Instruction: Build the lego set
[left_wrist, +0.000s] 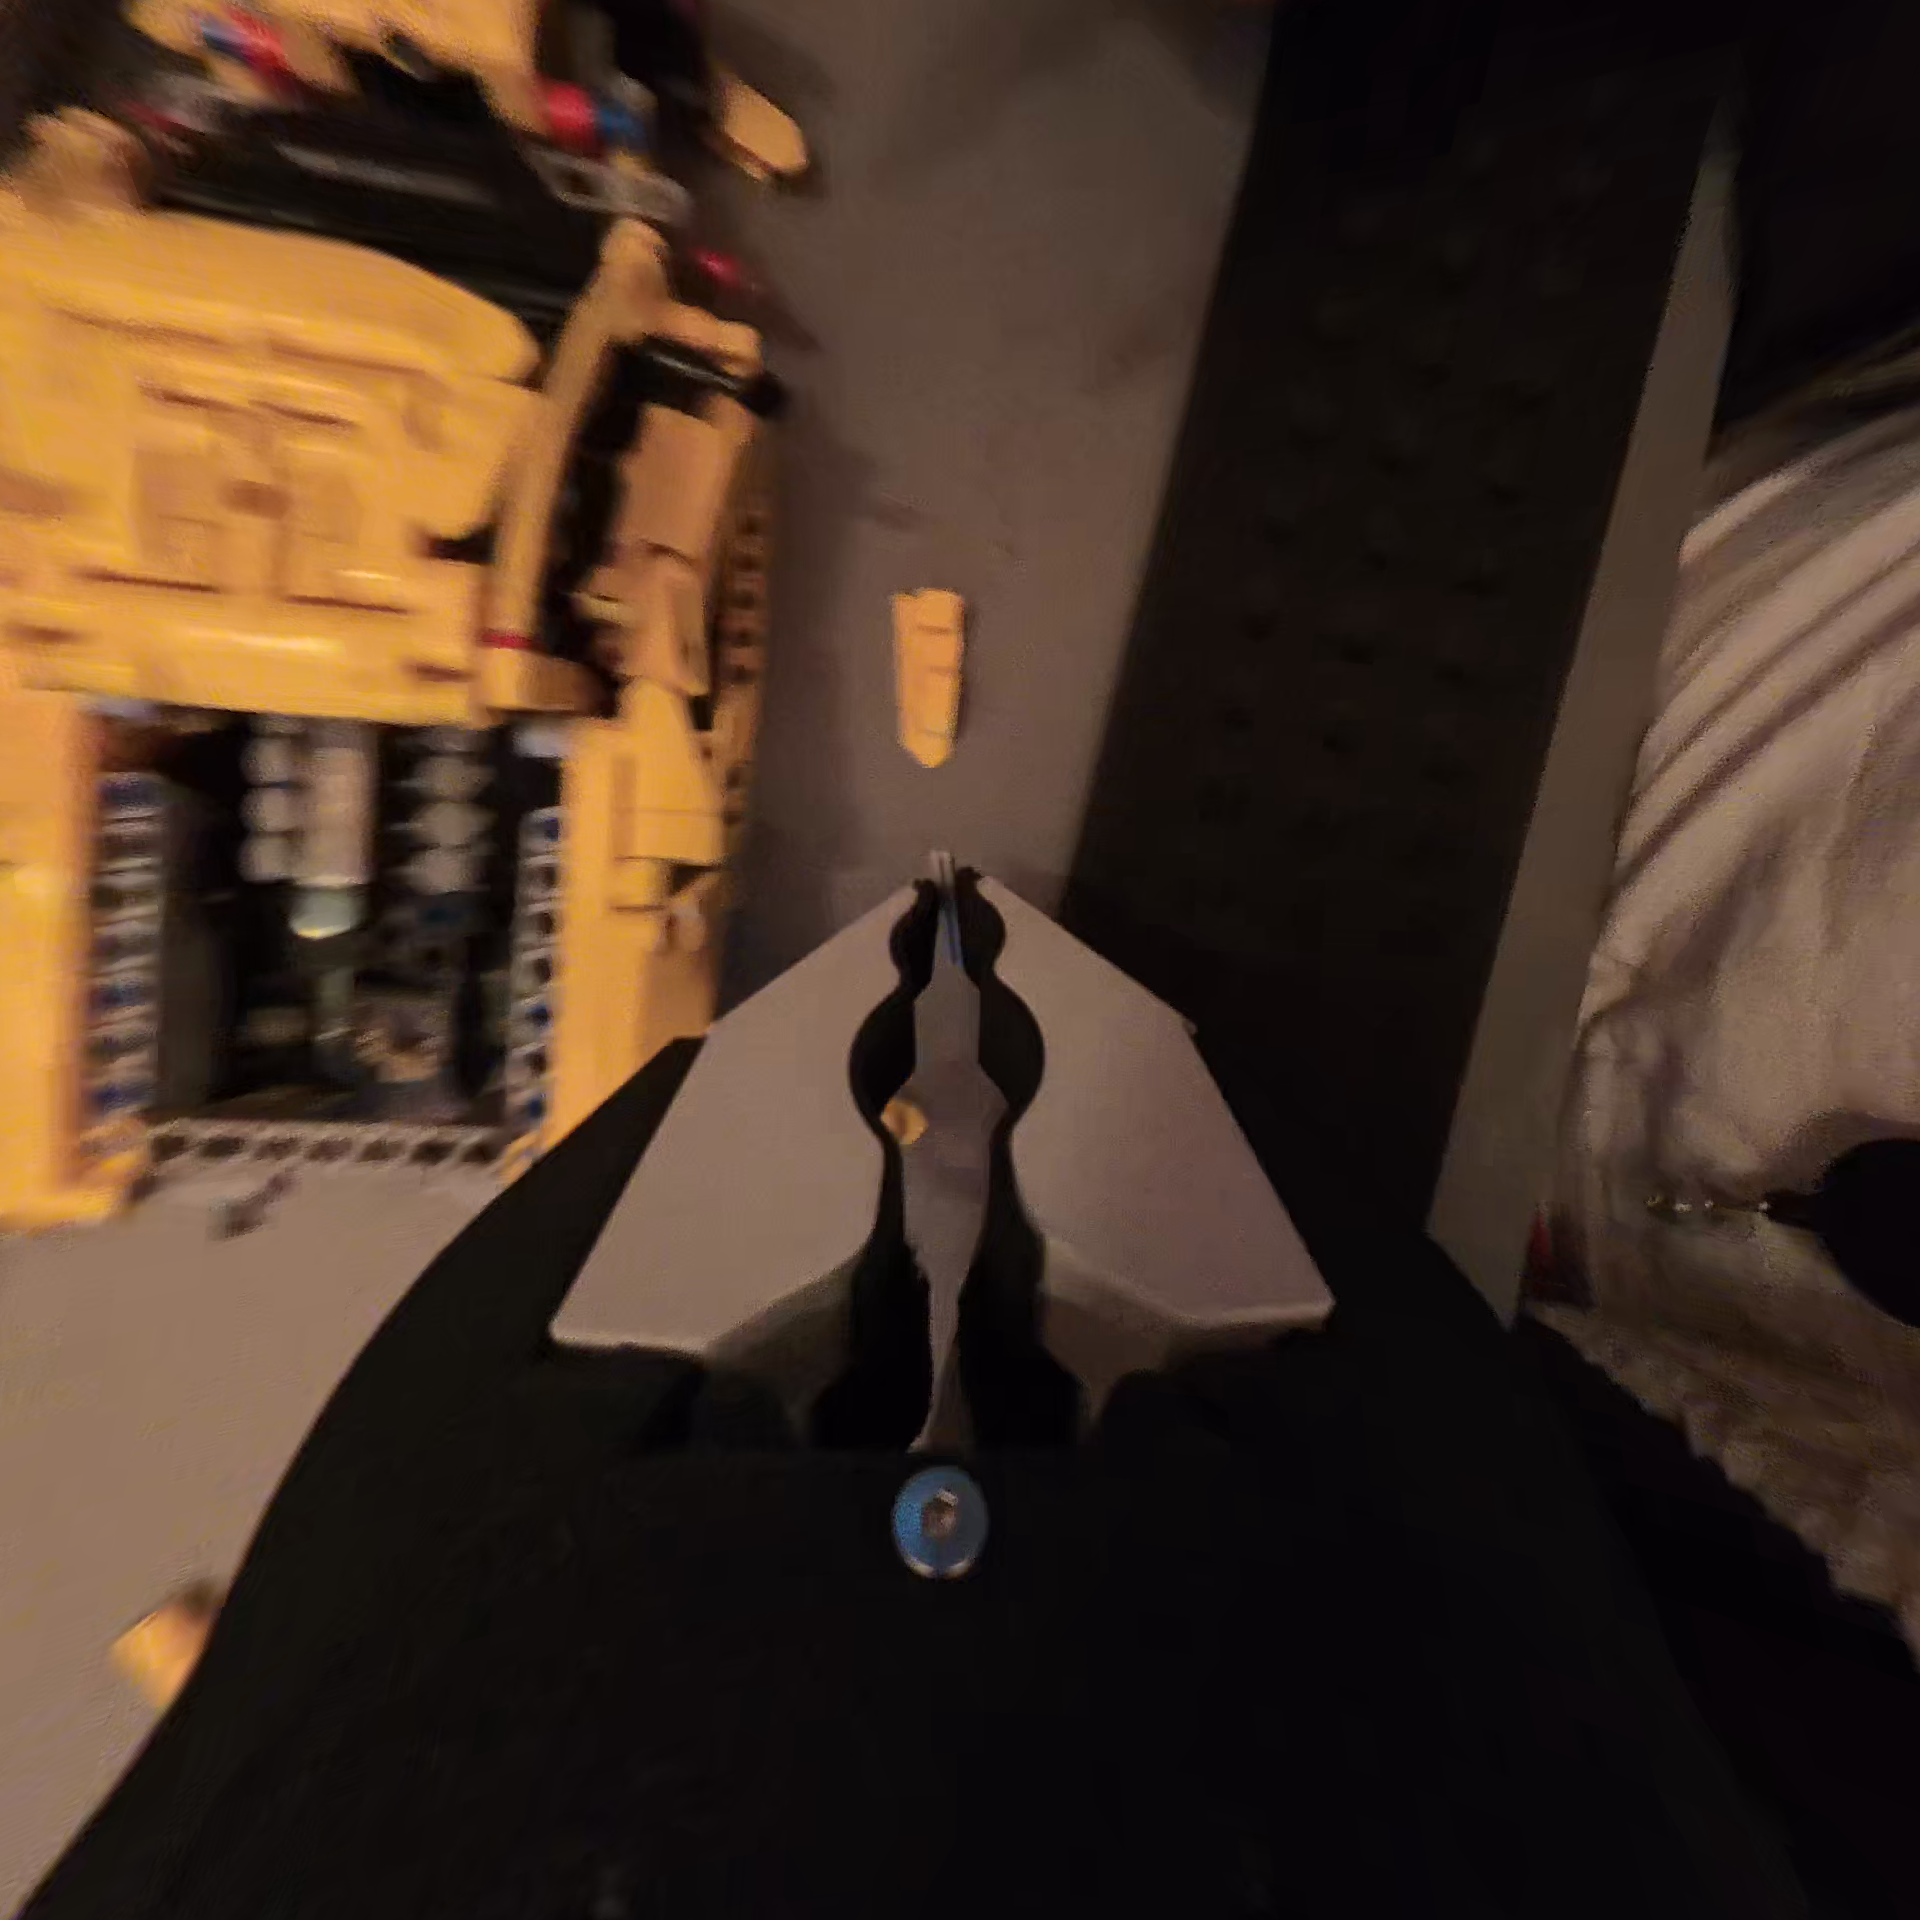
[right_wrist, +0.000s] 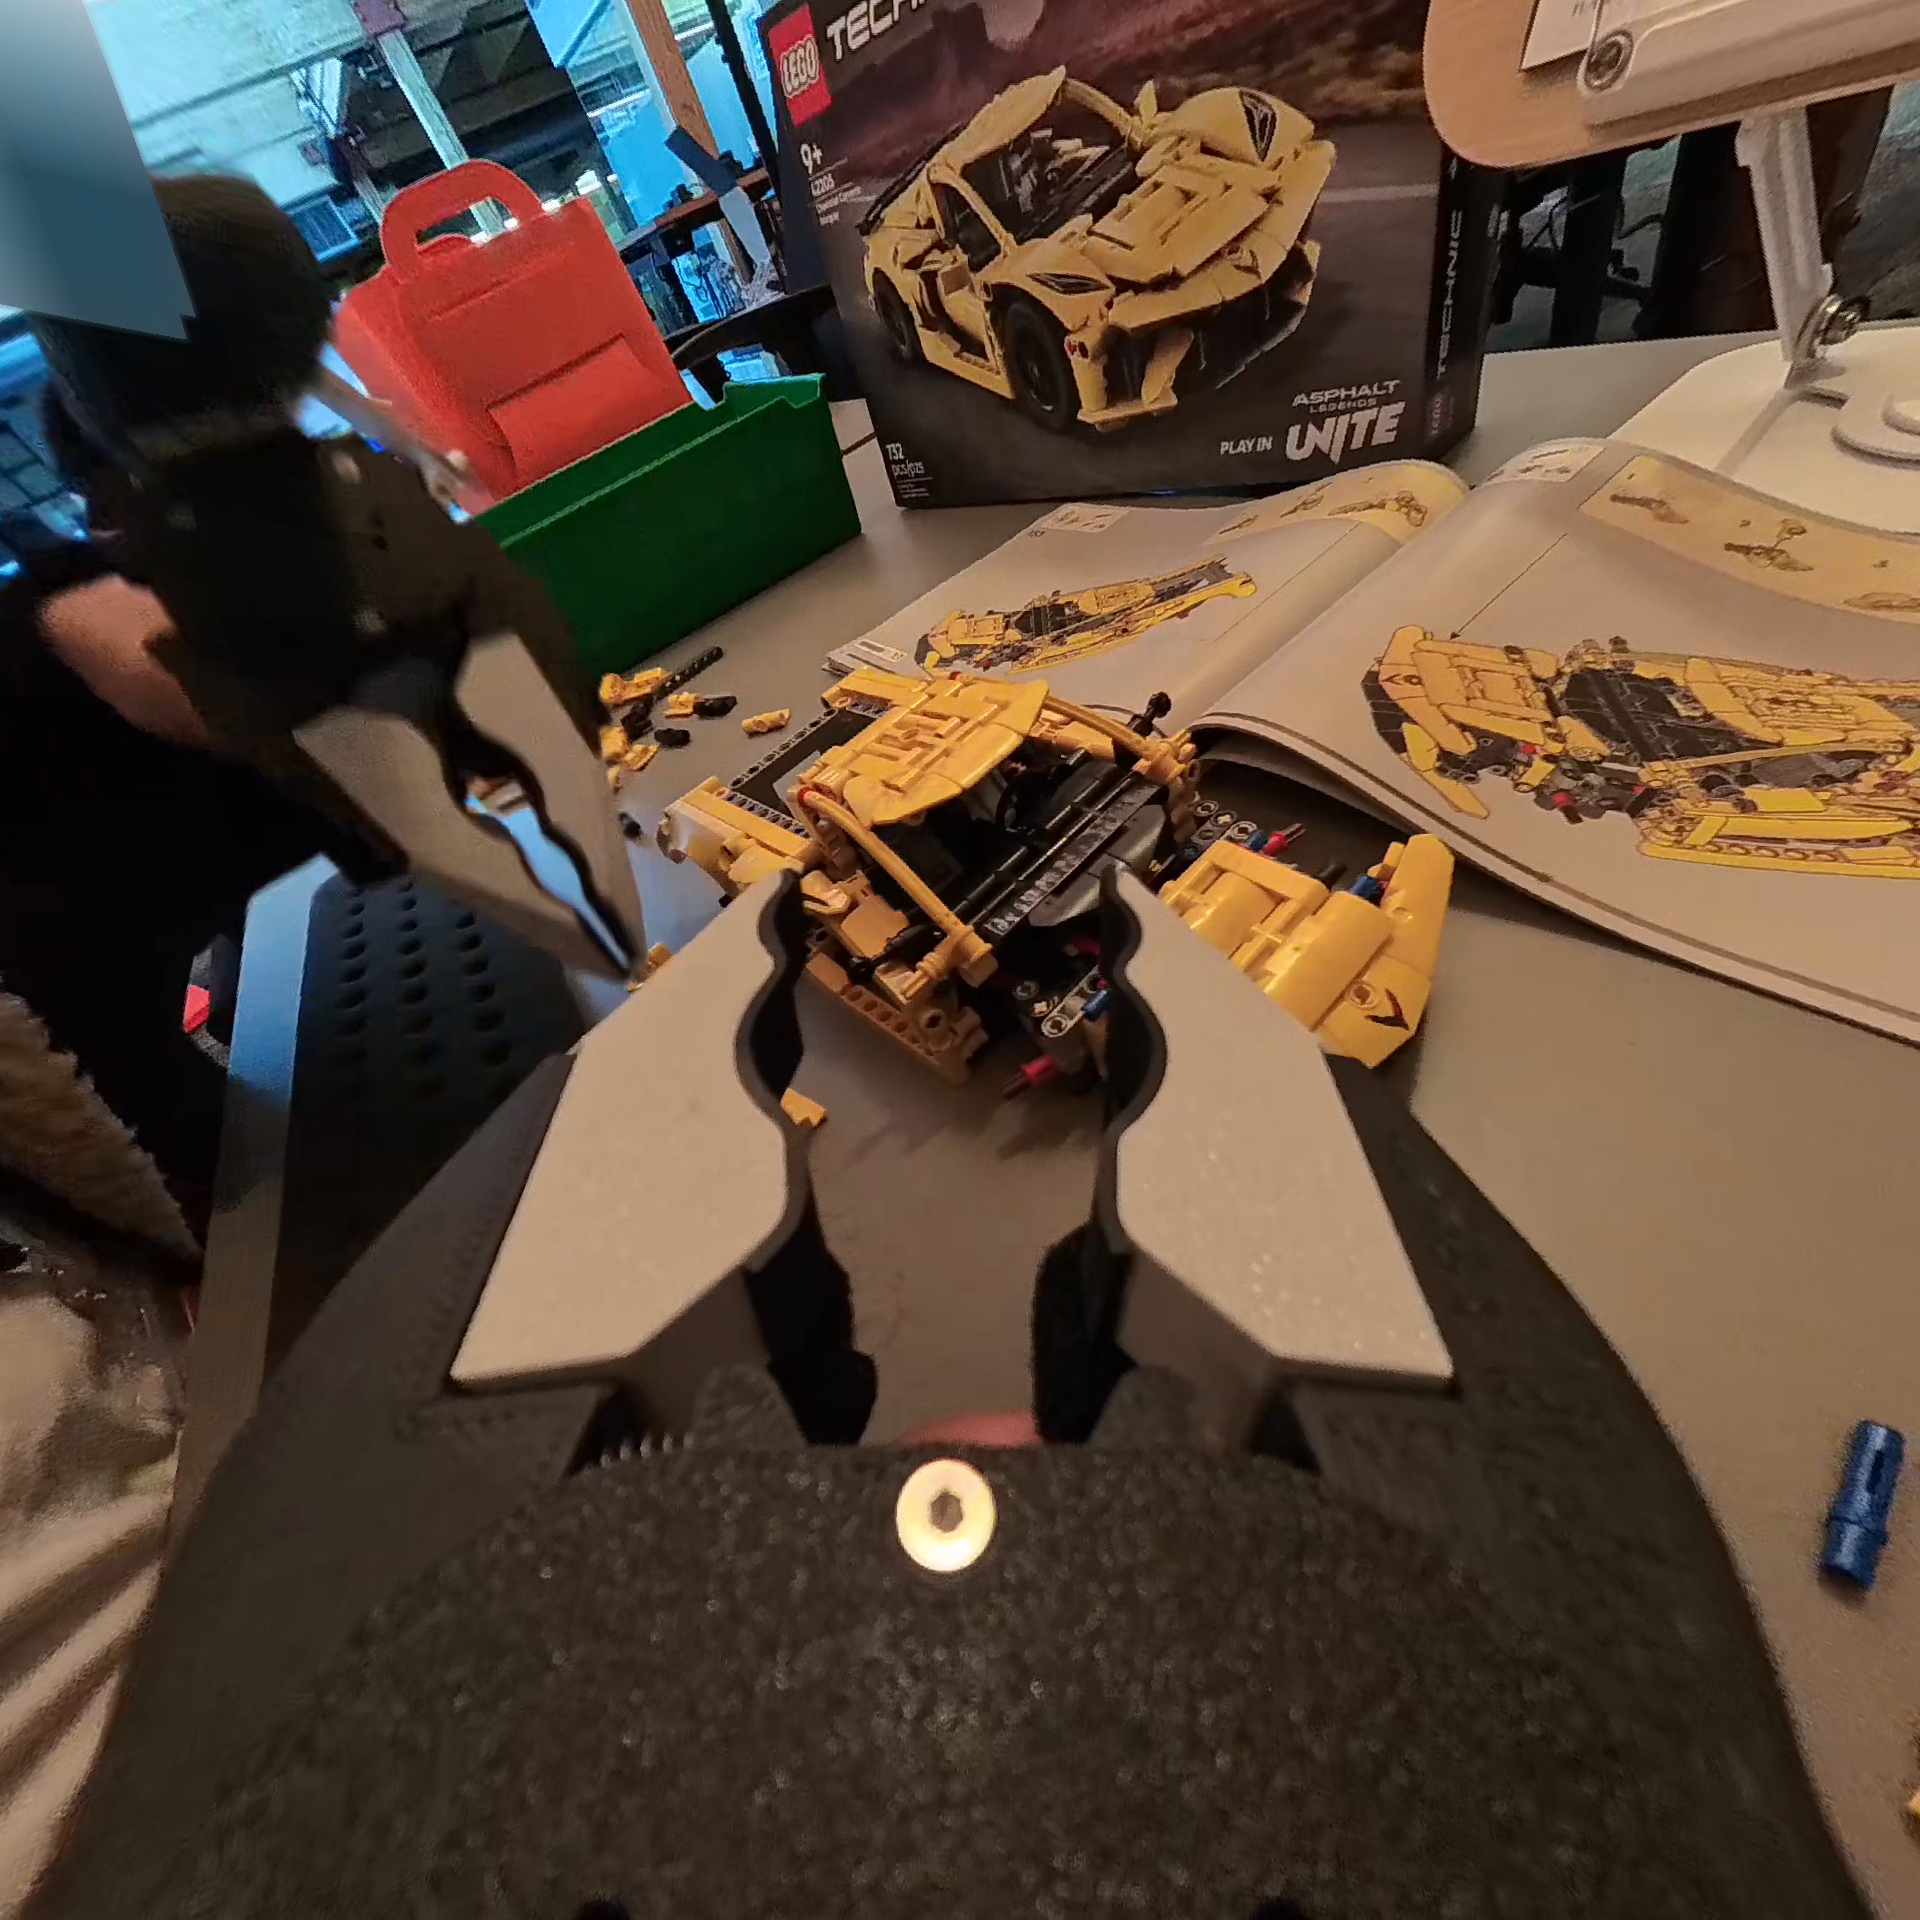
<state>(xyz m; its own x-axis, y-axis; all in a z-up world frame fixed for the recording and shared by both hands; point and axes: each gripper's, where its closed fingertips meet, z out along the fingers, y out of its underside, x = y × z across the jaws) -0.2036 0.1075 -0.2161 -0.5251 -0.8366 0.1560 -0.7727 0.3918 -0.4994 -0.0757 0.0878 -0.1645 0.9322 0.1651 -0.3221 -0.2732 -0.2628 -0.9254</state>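
Left gripper jaws pinched near-closed, tip down by small yellow piece on worktop, likely for pickup. Yellow car model centre worktop. Right gripper jaws wide, straddling model, probably to steady it.

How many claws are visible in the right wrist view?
2. The right claw is open, in front of the yellow car model. The left claw is shut, left of it.

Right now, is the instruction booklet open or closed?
Open: the instruction booklet lies spread on the table, two pages showing.
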